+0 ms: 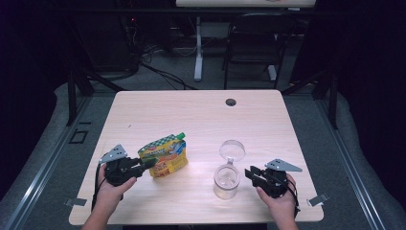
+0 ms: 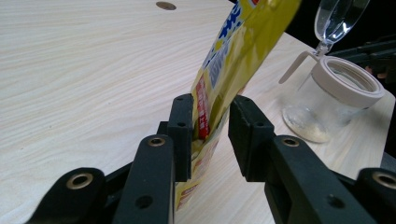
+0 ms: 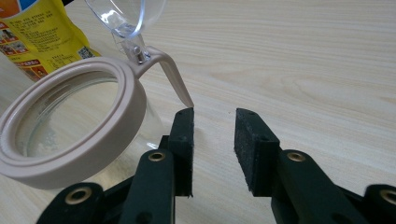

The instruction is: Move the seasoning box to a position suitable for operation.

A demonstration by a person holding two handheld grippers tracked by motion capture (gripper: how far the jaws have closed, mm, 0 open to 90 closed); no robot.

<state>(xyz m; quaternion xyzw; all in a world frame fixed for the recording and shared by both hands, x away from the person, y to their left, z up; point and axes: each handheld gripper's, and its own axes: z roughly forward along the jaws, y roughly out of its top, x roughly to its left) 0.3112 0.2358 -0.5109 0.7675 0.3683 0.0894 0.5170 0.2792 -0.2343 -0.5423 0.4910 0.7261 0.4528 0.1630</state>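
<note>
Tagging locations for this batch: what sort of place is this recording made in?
Probably a lab or recording studio: a pale wooden desk with a cable hole, dark curtains around it, a black folding chair and loose floor cables behind.

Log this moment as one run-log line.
left tool: around pouch, gap at one jaw | right tool: open beside jar | lid: flipped open

This looks like a lab or recording studio set up for tabletop work. A pale wood-grain desk (image 1: 201, 120) with a cable grommet hole (image 1: 231, 102) at its 12 o'clock edge stands on grey carpet (image 1: 167, 76) inside black curtains and dark metal frame struts (image 1: 73, 91). Beyond it, at about 1 o'clock, stands a black folding chair (image 1: 251, 43), with loose cables (image 1: 158, 72) on the floor at 11 o'clock and another desk's white leg (image 1: 197, 48) at 12.
</note>
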